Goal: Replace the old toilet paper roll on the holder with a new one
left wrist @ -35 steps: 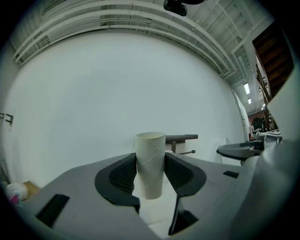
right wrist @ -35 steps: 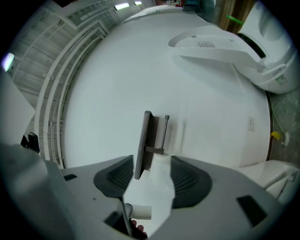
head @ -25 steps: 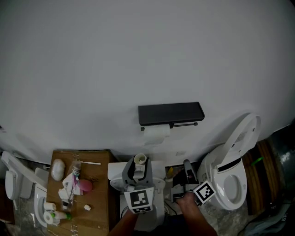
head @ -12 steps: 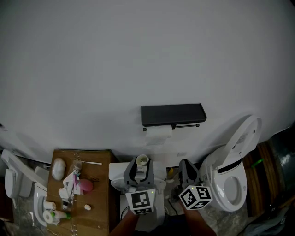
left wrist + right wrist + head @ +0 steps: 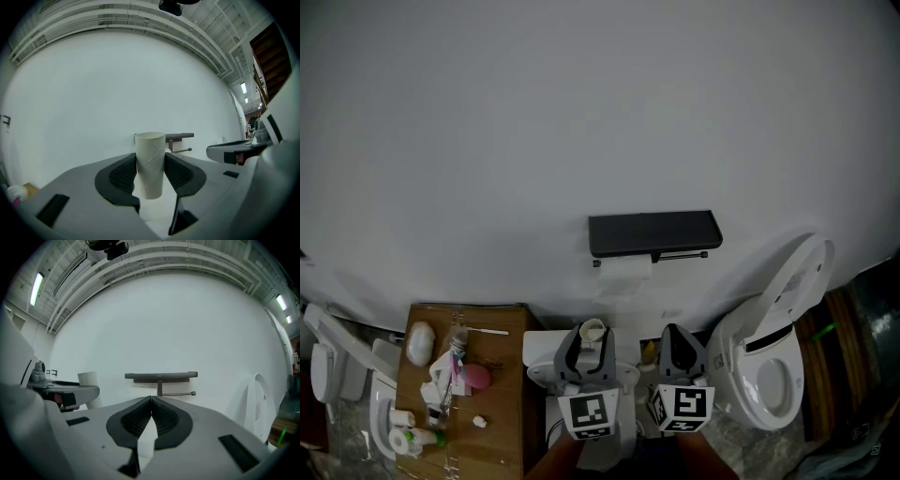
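A bare cardboard tube (image 5: 150, 145) stands upright between the pads of my left gripper (image 5: 150, 164), which is shut on it. The head view shows that tube (image 5: 592, 330) in the left gripper (image 5: 592, 341), low in the middle. My right gripper (image 5: 677, 337) is beside it on the right, shut and empty, with its jaws (image 5: 151, 400) pressed together. Both point at the black wall holder (image 5: 654, 232), well short of it. Its thin rod (image 5: 179, 393) sticks out bare to the right. Something white (image 5: 623, 273) hangs under the shelf's left half.
A white toilet (image 5: 769, 361) with its lid up stands at the right. On the left is a wooden table (image 5: 502, 394) with small clutter, and a white fixture (image 5: 323, 375) beyond it. A white unit (image 5: 536, 349) sits below the grippers. The wall is plain white.
The right gripper rolled upright and shifted left and up, so its marker cube now faces the head camera squarely. The left gripper and its tube stayed put.
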Motion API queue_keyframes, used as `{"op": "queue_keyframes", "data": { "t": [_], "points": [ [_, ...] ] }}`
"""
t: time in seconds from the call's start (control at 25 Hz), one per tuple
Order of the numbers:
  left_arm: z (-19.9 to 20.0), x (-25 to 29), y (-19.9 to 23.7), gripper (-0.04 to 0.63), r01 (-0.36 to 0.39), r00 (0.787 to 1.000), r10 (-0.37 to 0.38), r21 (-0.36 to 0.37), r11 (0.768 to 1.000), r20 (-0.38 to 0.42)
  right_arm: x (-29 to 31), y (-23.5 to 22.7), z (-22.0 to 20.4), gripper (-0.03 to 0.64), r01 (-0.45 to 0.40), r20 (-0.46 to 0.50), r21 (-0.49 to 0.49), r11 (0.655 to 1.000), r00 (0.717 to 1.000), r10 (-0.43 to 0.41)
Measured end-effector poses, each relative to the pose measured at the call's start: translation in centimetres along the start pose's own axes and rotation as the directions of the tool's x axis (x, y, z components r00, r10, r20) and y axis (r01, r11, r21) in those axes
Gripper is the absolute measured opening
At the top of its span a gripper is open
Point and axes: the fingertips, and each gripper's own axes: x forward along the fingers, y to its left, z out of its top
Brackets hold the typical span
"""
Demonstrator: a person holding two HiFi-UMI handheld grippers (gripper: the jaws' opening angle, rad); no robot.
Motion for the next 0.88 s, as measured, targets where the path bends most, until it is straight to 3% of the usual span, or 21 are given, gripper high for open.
{"op": "queue_keyframes", "data": {
  "t": [0.24, 0.88],
  "points": [
    [-0.95, -0.13, 0.05, 0.201, 0.007, 0.999, -0.006, 0.019, 1.0, -0.035, 0.37, 0.05, 0.04, 0.017, -0.006, 0.004, -0.008, 1.0, 1.0, 0.006],
    [-0.6, -0.32, -0.16, 0.201, 0.015, 1.0, -0.014, 0.04, 0.999, -0.027, 0.59, 0.34, 0.07, 0.017, -0.021, -0.002, -0.011, 1.0, 1.0, 0.021]
  ]
}}
